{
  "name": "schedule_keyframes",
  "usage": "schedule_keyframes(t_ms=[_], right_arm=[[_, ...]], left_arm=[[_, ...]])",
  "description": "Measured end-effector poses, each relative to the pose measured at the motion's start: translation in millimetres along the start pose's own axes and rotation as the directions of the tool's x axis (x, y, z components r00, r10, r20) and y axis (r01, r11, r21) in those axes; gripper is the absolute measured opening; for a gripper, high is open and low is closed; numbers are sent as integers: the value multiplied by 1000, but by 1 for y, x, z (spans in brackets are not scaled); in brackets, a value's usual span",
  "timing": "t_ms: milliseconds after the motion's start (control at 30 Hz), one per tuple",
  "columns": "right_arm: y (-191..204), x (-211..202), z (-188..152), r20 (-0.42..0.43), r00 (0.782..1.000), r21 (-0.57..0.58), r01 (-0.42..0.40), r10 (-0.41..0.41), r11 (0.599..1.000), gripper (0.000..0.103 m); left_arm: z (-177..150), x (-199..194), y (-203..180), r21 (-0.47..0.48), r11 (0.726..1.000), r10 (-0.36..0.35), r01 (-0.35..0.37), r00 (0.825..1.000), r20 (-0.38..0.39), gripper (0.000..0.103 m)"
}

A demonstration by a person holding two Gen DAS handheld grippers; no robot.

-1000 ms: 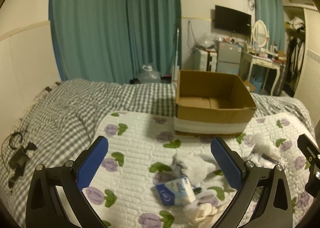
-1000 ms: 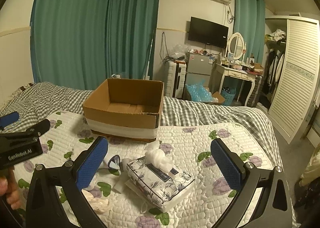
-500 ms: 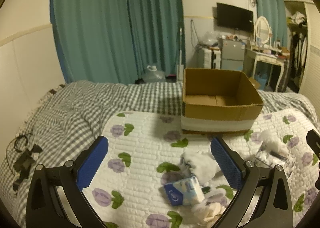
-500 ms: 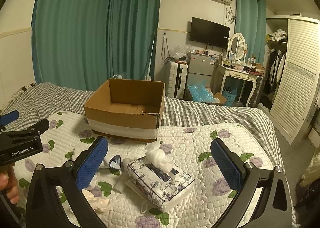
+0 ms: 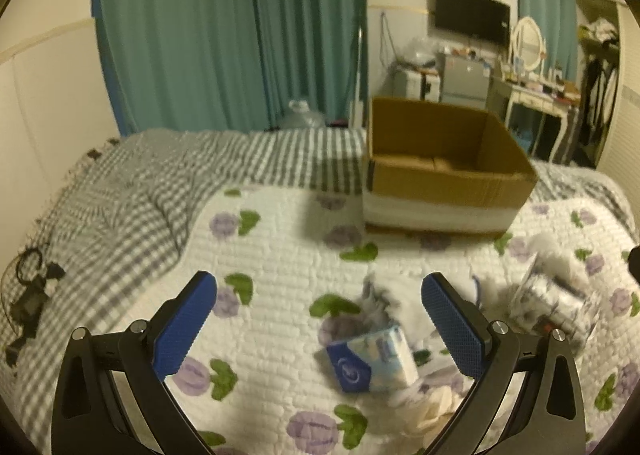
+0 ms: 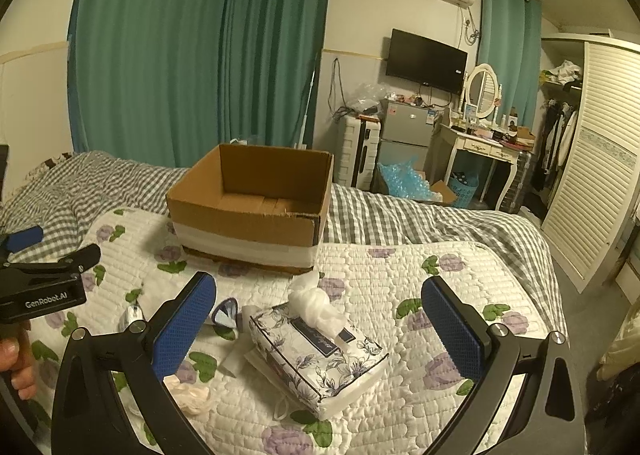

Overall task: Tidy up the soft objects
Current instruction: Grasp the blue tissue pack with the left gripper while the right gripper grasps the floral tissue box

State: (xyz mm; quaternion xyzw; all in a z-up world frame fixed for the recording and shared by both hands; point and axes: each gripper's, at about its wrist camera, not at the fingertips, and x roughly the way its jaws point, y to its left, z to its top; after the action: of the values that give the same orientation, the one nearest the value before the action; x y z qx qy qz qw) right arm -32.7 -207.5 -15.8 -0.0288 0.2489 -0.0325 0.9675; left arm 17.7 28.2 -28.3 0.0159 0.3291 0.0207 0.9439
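An open cardboard box (image 5: 444, 171) (image 6: 250, 207) stands empty on the flowered quilt (image 5: 280, 239). My left gripper (image 5: 320, 319) is open and empty above the quilt; a blue-and-white tissue pack (image 5: 370, 359) lies between its fingers, nearer the right one. A cream cloth (image 5: 436, 407) lies below the pack. My right gripper (image 6: 318, 319) is open and empty above a floral tissue box (image 6: 318, 351) with white tissue sticking out; that box also shows in the left wrist view (image 5: 556, 303). The left gripper shows in the right wrist view (image 6: 44, 275) at the left edge.
A grey checked blanket (image 5: 120, 191) covers the bed's far side. A black cable and charger (image 5: 28, 295) lie at the left. A small blue-rimmed item (image 6: 226, 311) and cream cloth (image 6: 188, 395) lie left of the floral box. A dresser (image 6: 484, 147) and wardrobe (image 6: 592, 175) stand beyond the bed.
The left wrist view has shifted, with the box and soft items sliding right and the view blurring. The right gripper has barely moved. Both stay open.
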Motion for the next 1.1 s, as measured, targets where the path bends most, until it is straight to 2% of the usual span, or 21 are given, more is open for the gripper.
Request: schedule_keyframes(t_ms=[300,567,667,767,967,1100], right_arm=[[-4,26,-16,-93,996,-27,-6,4,1000,103],[-3,62,-40,-236,972,-66,-24,8,998,103],[-4,70,-44,-259,966,-67,-27,9,997,103],[-6,76,-46,-272,962,-60,-24,7,998,103],[-6,92,-56,-327,945,-71,-19,-5,997,103],[-6,101,-62,-359,933,-74,-30,2,997,103]], left_arm=[[-24,30,-14,23,999,-27,29,995,-96,103],[-48,55,-20,13,999,-44,48,979,-201,103],[-57,64,-18,-10,998,-58,58,969,-239,103],[-61,68,-14,-35,997,-75,69,967,-243,103],[-64,73,-13,-47,994,-111,102,963,-247,97],[-64,74,-14,-43,991,-132,126,962,-241,85]])
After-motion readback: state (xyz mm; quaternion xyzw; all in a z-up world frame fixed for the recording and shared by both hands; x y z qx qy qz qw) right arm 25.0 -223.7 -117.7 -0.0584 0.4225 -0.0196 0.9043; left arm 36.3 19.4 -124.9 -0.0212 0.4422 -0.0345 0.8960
